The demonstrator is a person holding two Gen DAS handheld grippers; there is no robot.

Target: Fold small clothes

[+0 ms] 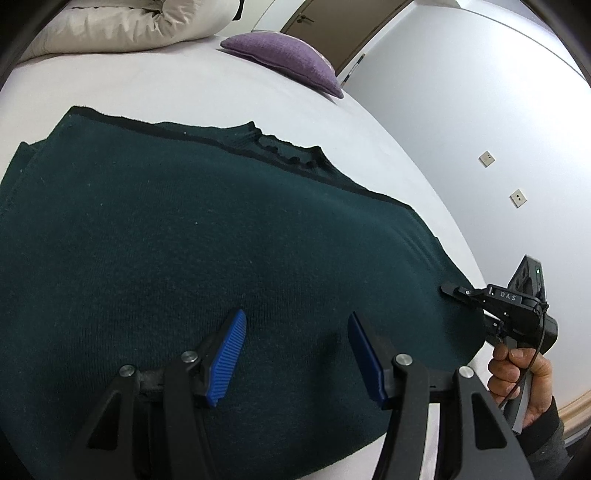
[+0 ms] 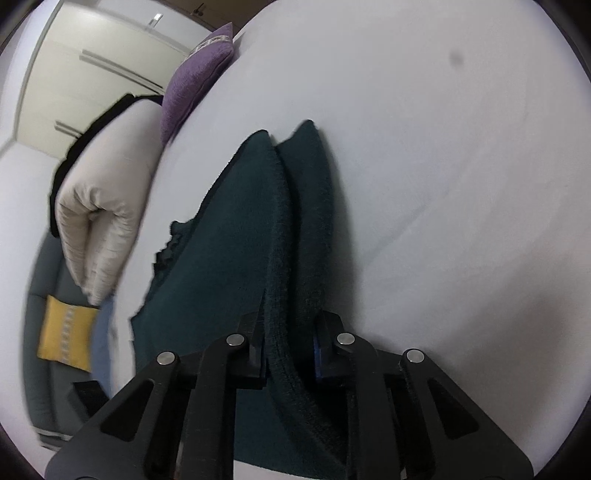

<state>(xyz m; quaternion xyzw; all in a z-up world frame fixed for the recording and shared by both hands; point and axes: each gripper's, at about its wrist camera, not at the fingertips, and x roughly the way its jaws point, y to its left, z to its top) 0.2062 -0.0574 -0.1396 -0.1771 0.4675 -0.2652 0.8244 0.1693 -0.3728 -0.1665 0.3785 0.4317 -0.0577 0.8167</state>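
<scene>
A dark green sweater (image 1: 184,240) lies spread on a white bed (image 1: 166,85), its ribbed collar (image 1: 284,151) toward the far side and its near part cut off by the frame. The right gripper (image 1: 476,299) is clamped on a thick fold at the sweater's edge; in the right wrist view the cloth (image 2: 291,258) fills the gap between the fingers and hides most of their blue pads. The person's right hand (image 1: 524,376) grips its handle. The left gripper (image 1: 295,354) hovers over the sweater with its blue pads (image 1: 229,362) apart, holding nothing. Farther off lie a purple cushion (image 1: 288,55) and a rolled cream duvet (image 1: 122,26), partly cropped. A yellow cushion (image 2: 66,339) is blurred.
</scene>
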